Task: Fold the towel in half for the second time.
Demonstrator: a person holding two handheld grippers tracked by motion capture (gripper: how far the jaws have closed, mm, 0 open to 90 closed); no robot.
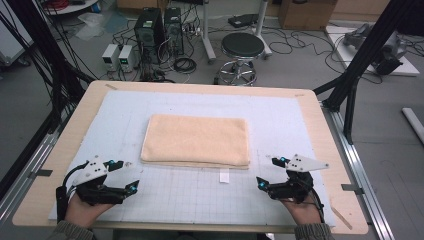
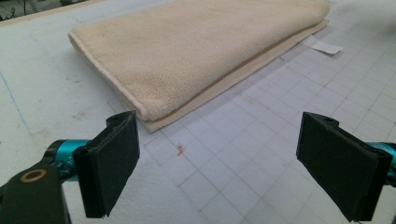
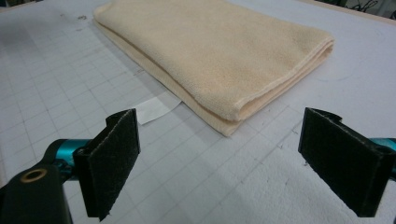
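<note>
Your high view looks forward and down over the whole table (image 1: 65, 150). Your two gripper views sit low and close above it, both sharing the folded towel (image 2: 196, 51) from opposite near corners.

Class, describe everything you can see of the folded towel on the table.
The towel is cream, fluffy terry cloth, folded into a flat rectangle of several layers, with stitched hems at its edges. It lies flat on the white gridded mat, mid-table, a small white label near its front edge. Both open grippers sit short of it, not touching.

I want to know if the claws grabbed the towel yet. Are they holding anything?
No. The left gripper and right gripper are both open and empty, apart from the folded cream terry towel on the table.
</note>
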